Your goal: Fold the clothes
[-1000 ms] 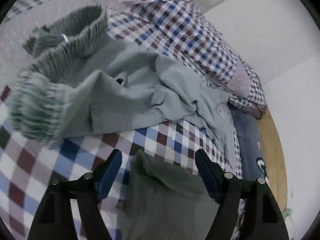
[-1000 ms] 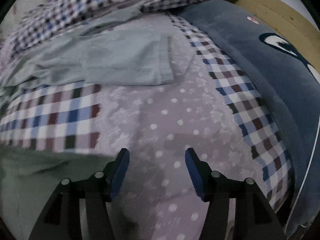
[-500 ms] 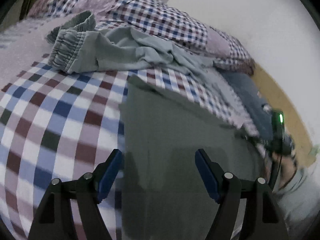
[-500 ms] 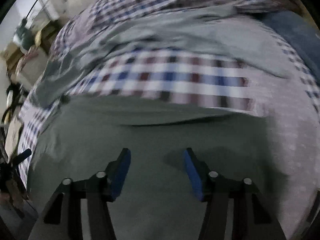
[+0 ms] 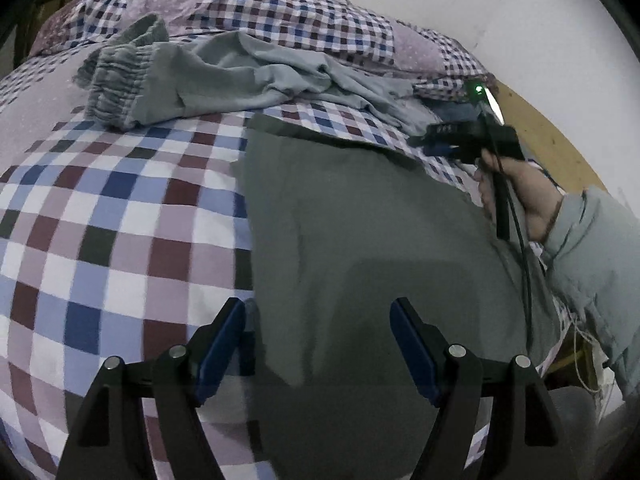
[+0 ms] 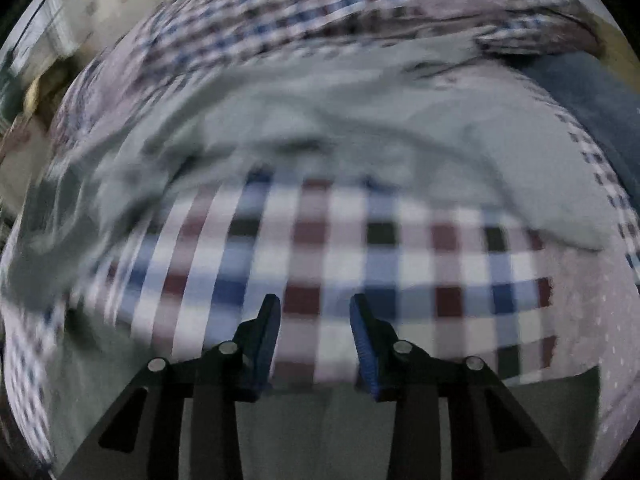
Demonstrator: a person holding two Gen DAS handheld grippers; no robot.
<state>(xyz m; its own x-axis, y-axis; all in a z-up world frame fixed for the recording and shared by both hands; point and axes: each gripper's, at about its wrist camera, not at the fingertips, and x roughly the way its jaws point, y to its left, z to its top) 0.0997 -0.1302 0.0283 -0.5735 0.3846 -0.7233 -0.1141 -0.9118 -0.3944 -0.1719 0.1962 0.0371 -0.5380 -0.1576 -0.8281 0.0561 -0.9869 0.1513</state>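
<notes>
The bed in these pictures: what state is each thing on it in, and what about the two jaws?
Dark green garment: spread flat on the bed, not yet folded.
Light grey trousers: crumpled in a heap, unfolded.
Checked bedcover: spread out under the clothes.
Left gripper: jaws wide open, holding nothing.
Right gripper: jaws open, narrower gap, holding nothing.

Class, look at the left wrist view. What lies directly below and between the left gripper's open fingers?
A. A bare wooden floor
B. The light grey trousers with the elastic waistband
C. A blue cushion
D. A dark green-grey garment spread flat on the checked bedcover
D: the left gripper is open above the dark green-grey garment, which lies flat on the checked bedcover; the light grey trousers lie farther away.
</notes>
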